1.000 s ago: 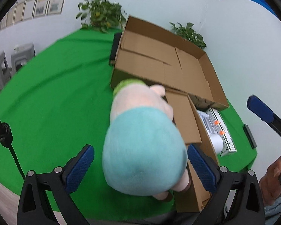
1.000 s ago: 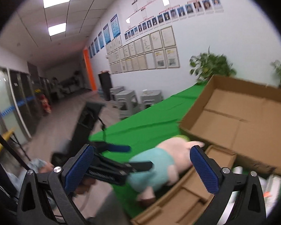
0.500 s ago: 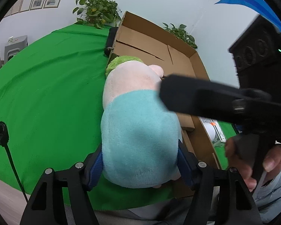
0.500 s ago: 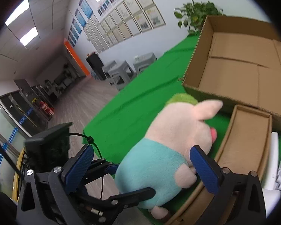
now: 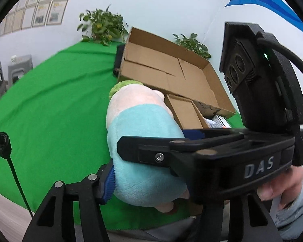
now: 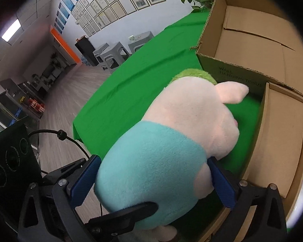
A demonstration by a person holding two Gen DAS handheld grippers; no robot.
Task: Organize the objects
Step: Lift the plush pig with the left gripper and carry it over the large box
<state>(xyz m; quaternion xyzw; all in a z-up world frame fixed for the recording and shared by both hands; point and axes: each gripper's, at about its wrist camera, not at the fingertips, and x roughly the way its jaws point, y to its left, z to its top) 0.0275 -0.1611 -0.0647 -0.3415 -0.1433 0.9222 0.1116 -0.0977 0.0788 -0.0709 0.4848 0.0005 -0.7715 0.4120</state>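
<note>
A plush pig (image 5: 143, 141) with a teal body and pink head lies on the green cloth, its head towards the big cardboard box (image 5: 171, 70). My left gripper (image 5: 149, 179) is closing on the teal body from behind. Its left pad (image 5: 108, 181) digs into the fur; the other pad is hidden behind the right tool's black housing (image 5: 262, 92). In the right wrist view the plush pig (image 6: 161, 157) fills the gap of my right gripper (image 6: 153, 181). Those jaws are closing too, with the blue pads (image 6: 84, 179) just at the body's sides and no squeeze visible.
The big open box (image 6: 252, 30) stands empty behind the pig. A narrow cardboard tray (image 6: 282, 141) lies to its right, with white packets (image 5: 218, 121) beyond it. Potted plants (image 5: 101, 26) stand at the wall and grey stools (image 6: 119, 52) past the table's far side. A hand (image 5: 282, 185) holds the right tool.
The left jaws went from wide apart to pressing on the teal body. The right gripper swung down from a level view and now straddles the pig, crossing the left wrist view.
</note>
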